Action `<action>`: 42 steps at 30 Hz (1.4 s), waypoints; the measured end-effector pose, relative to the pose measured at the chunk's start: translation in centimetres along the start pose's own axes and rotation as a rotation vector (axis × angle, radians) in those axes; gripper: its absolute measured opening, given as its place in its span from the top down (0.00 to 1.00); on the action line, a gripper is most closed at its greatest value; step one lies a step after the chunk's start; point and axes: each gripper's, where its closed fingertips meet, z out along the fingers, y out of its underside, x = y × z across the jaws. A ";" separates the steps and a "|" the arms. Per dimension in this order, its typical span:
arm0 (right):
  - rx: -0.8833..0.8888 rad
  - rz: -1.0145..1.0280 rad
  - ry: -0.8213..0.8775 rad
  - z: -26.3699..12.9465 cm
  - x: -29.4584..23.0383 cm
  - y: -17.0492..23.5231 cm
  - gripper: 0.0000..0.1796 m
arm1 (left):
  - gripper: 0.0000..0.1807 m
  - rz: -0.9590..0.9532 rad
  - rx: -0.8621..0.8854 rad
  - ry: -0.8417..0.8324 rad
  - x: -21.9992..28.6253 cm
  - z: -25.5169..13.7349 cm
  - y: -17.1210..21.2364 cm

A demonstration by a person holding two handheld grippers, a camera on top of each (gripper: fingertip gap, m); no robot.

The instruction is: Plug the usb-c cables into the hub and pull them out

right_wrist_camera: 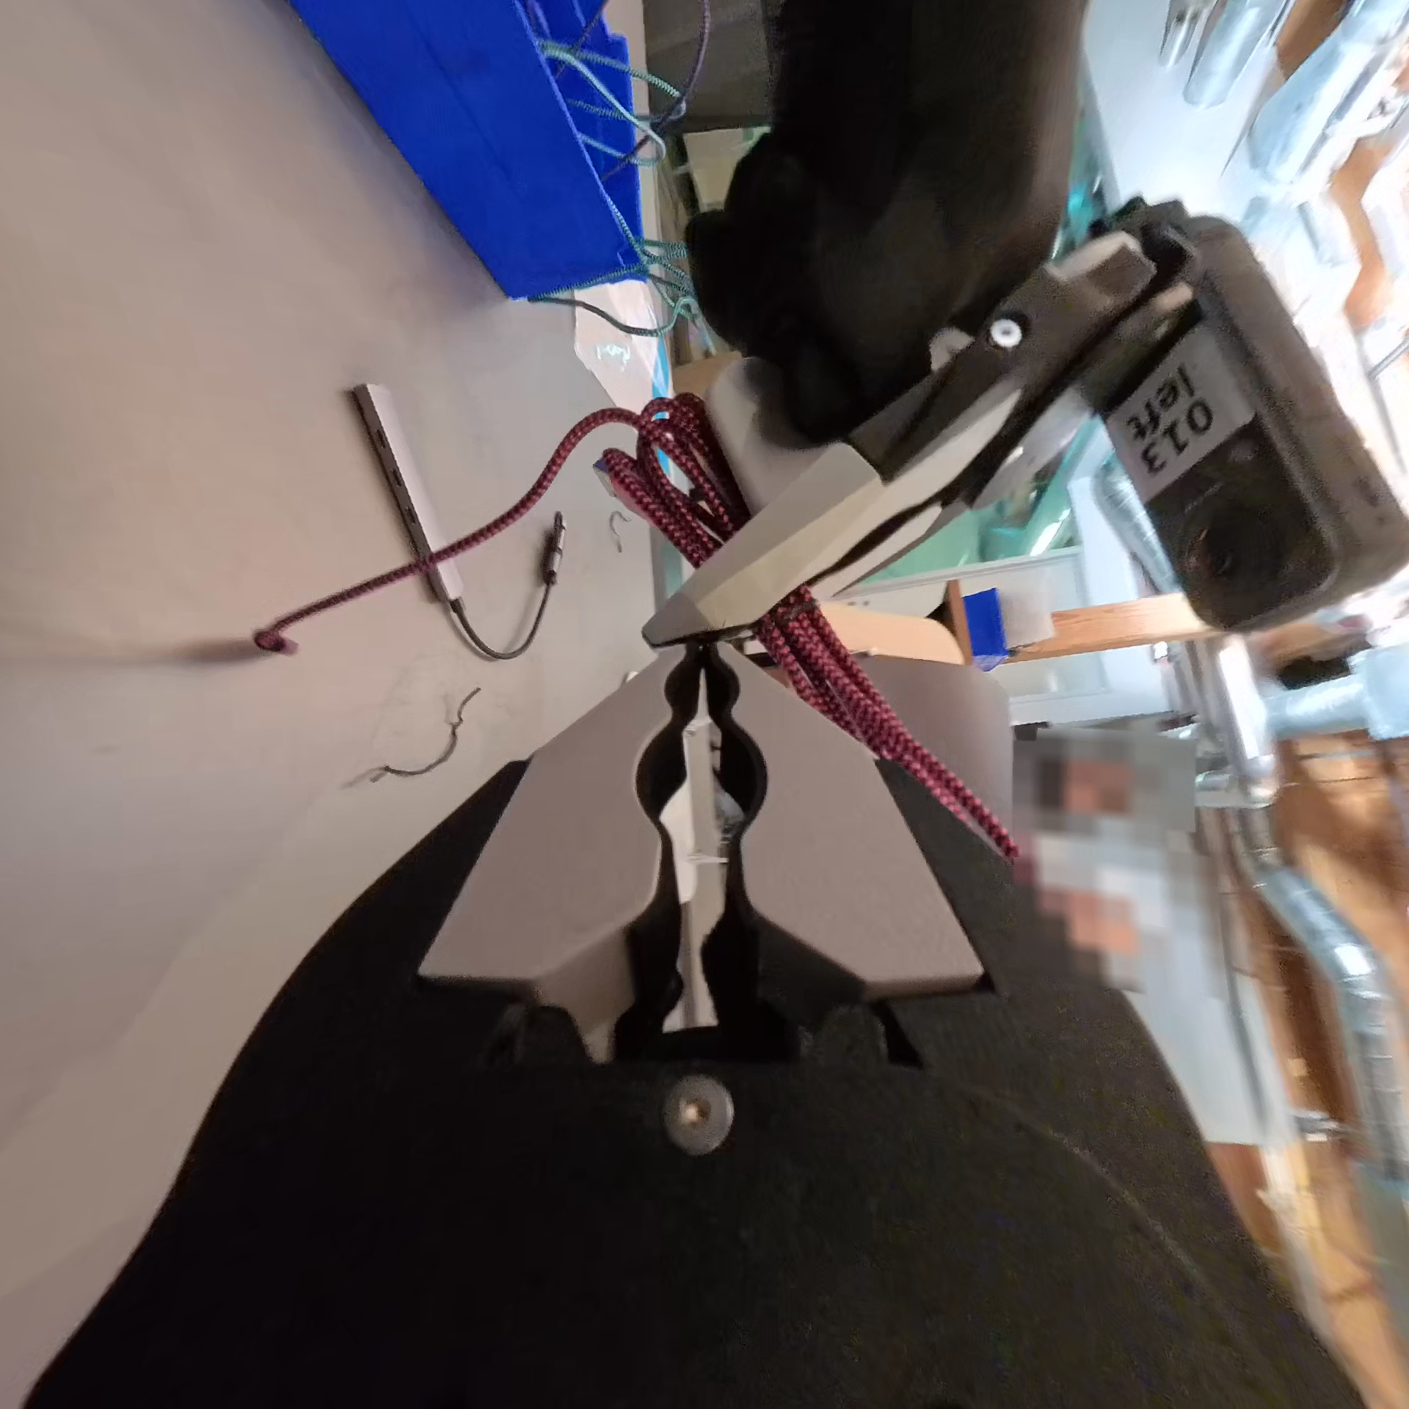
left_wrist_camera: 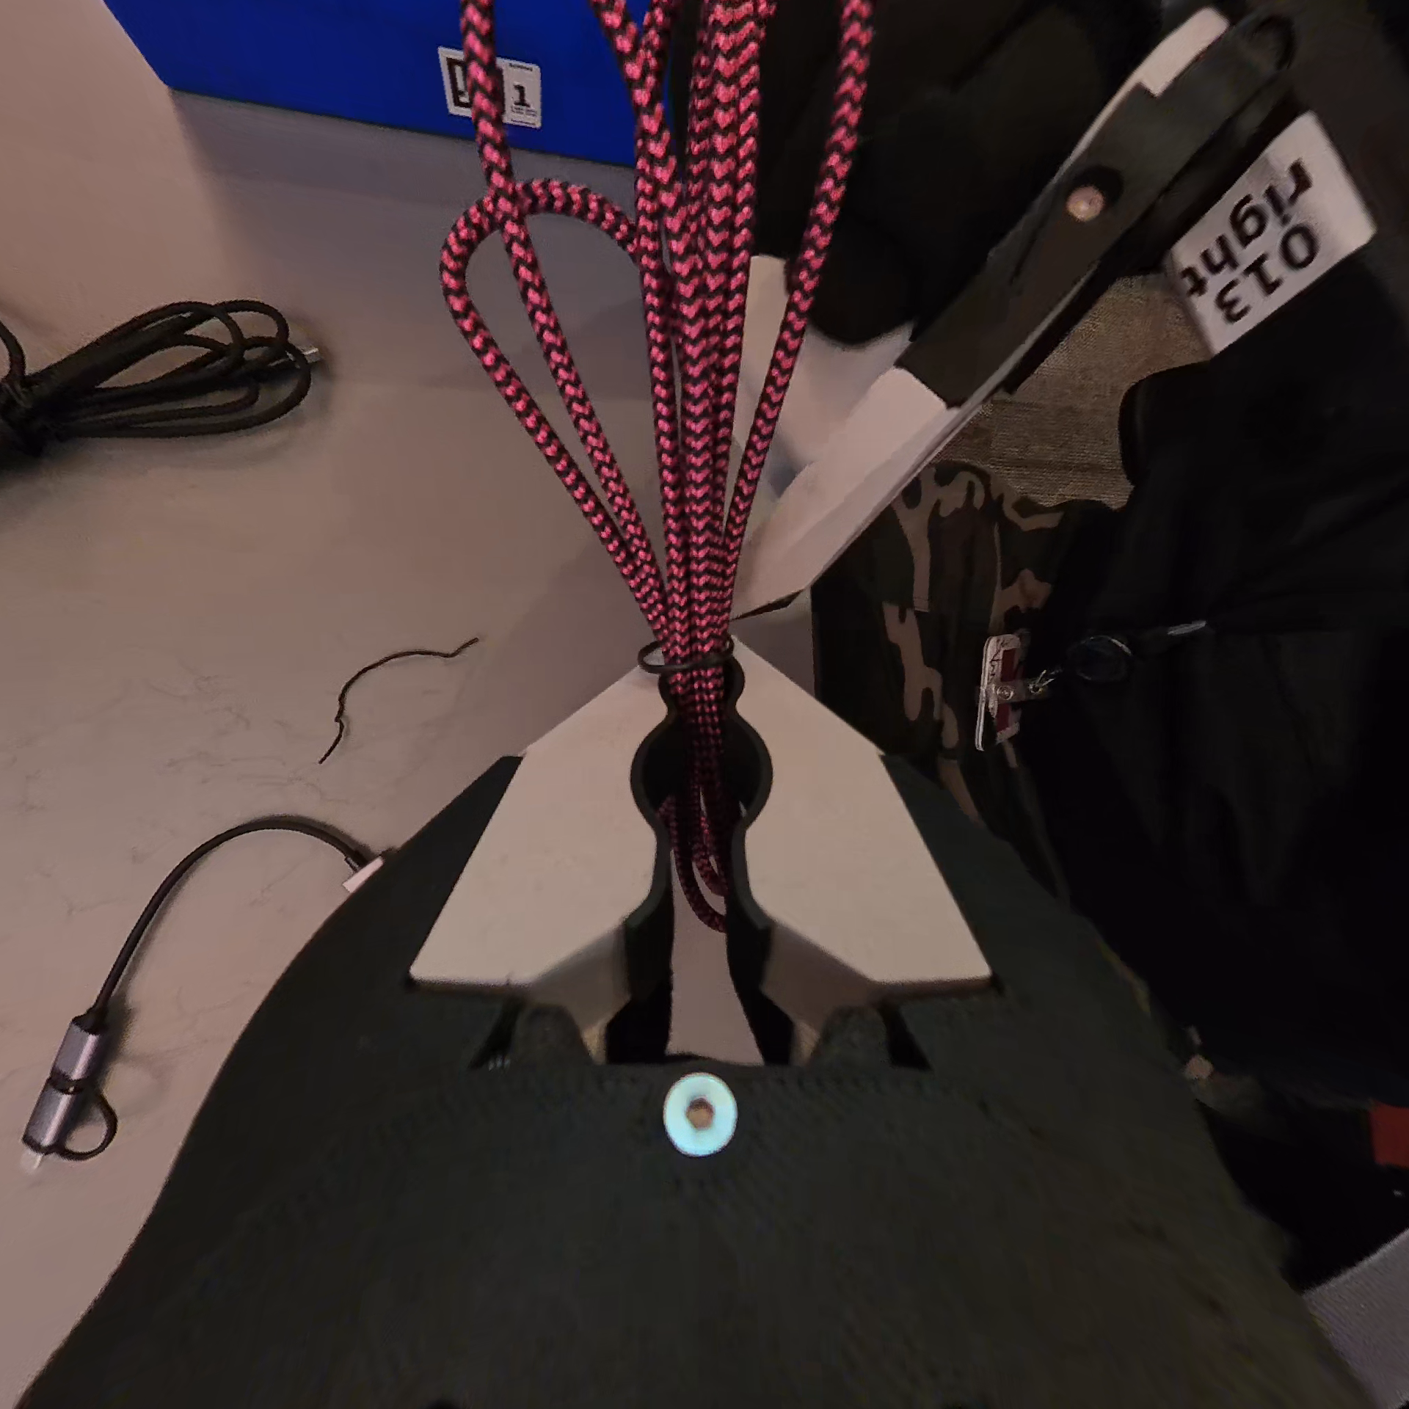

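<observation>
Pale tabletop (left_wrist_camera: 190, 610); left claw (left_wrist_camera: 698, 678) clamps coiled pink-black braided cable (left_wrist_camera: 686, 381).

Black gripper body (left_wrist_camera: 698, 1220), grey scalloped jaws, silver screw (left_wrist_camera: 699, 1115).

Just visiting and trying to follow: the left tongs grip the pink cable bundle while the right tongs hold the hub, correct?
Not quite. The left tongs do grip the pink cable bundle, but the right tongs do not hold the hub. It lies on the table, as the right wrist view shows.
</observation>
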 end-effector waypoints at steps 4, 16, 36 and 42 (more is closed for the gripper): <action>0.045 0.193 -0.029 -0.4 0.4 0.1 1.00 | 0.99 0.017 0.017 -0.036 -0.4 -0.2 -0.3; 0.280 0.869 -0.154 -1.3 1.6 0.2 0.96 | 0.99 0.080 0.065 -0.115 -0.9 -0.4 -1.2; 0.526 1.456 -0.298 -0.9 2.6 0.4 0.97 | 0.99 0.172 0.125 -0.223 -1.2 -0.8 -2.4; 0.492 1.442 -0.221 -0.8 2.9 1.1 1.00 | 0.99 0.165 0.152 -0.265 -1.6 -1.0 -2.8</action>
